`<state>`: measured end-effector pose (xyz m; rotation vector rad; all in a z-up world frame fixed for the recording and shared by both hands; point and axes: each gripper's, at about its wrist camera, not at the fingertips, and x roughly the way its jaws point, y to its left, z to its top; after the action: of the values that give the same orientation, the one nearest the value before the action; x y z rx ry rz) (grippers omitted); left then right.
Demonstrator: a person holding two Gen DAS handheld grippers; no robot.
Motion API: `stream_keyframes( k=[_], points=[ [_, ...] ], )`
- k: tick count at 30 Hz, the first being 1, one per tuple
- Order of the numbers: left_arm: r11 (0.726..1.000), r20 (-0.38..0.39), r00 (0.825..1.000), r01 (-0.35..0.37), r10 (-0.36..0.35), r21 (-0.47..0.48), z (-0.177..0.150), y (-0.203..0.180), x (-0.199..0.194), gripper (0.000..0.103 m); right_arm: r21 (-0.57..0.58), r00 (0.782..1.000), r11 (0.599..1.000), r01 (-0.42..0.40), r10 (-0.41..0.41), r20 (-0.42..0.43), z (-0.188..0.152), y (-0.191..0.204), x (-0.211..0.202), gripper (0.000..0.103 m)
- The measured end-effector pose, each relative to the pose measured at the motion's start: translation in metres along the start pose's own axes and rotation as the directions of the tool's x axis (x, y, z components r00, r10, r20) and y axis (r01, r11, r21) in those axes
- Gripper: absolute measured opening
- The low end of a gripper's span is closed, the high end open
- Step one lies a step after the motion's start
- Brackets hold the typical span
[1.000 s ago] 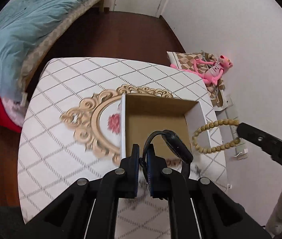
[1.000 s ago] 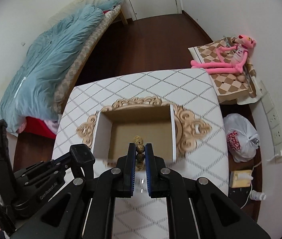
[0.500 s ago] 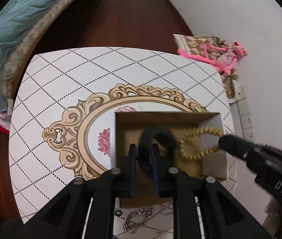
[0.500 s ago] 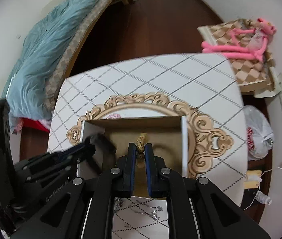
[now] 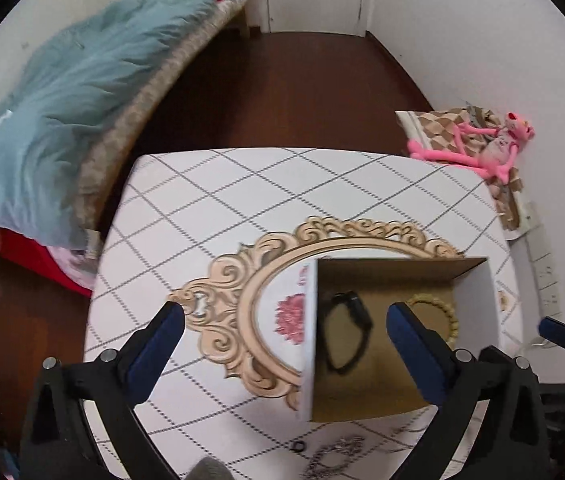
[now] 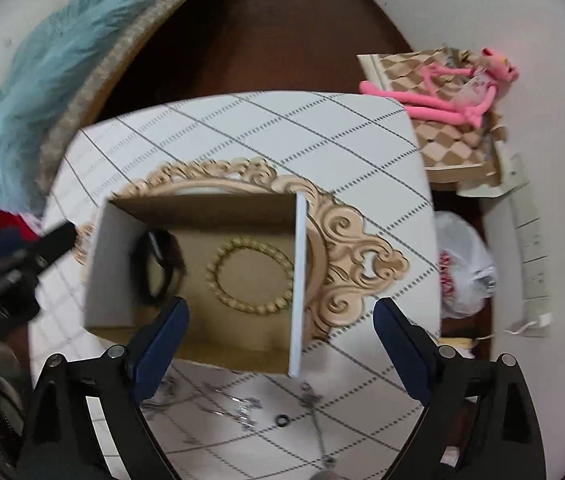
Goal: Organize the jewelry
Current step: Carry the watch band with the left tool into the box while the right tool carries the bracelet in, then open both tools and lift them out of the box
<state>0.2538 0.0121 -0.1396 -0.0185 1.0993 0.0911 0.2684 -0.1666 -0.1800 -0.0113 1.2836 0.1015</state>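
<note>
An open cardboard box (image 6: 298, 280) stands on the patterned table (image 6: 322, 132). Inside it lie a black watch band (image 6: 158, 268) on the left and a wooden bead bracelet (image 6: 250, 276) in the middle. The left wrist view shows the same box (image 5: 478, 300), the black band (image 5: 346, 332) and part of the bead bracelet (image 5: 438, 308). My left gripper (image 5: 282, 324) is open and empty above the box's left wall. My right gripper (image 6: 280, 320) is open and empty above the box's near side. Silver chains (image 6: 242, 410) and a small black ring (image 6: 282, 420) lie on the table in front of the box.
A bed with a blue quilt (image 5: 54, 112) stands to the left. A pink plush toy (image 6: 450, 92) lies on a checkered cushion at the right, beside a plastic bag (image 6: 462, 268) and a power strip (image 6: 530, 264). Dark wooden floor (image 5: 282, 88) lies beyond the table.
Both grippers have opened and drawn back from the box. The black band and the bead bracelet were let go and now lie inside the box.
</note>
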Motion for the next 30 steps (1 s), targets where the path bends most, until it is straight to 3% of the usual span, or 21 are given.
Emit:
stream_keyframes(
  k=[13, 20, 30],
  points=[
    [0.999, 0.009, 0.999, -0.033, 0.033, 0.013, -0.030, 0.002, -0.016, 0.103, 0.009, 0.997, 0.998, 0.067, -0.068, 0.026, -0.026, 0.007, -0.001, 0.099],
    [0.998, 0.064, 0.996, -0.061, 0.061, -0.003, -0.039, 0.004, -0.055, 0.103, -0.004, 0.992, 0.996, 0.086, -0.085, 0.095, -0.038, 0.013, -0.036, 0.099],
    [0.999, 0.137, 0.990, -0.030, 0.032, -0.016, -0.058, 0.010, -0.111, 0.103, 0.012, 0.974, 0.996, 0.088, -0.088, 0.209, -0.064, 0.018, -0.101, 0.099]
  ],
)
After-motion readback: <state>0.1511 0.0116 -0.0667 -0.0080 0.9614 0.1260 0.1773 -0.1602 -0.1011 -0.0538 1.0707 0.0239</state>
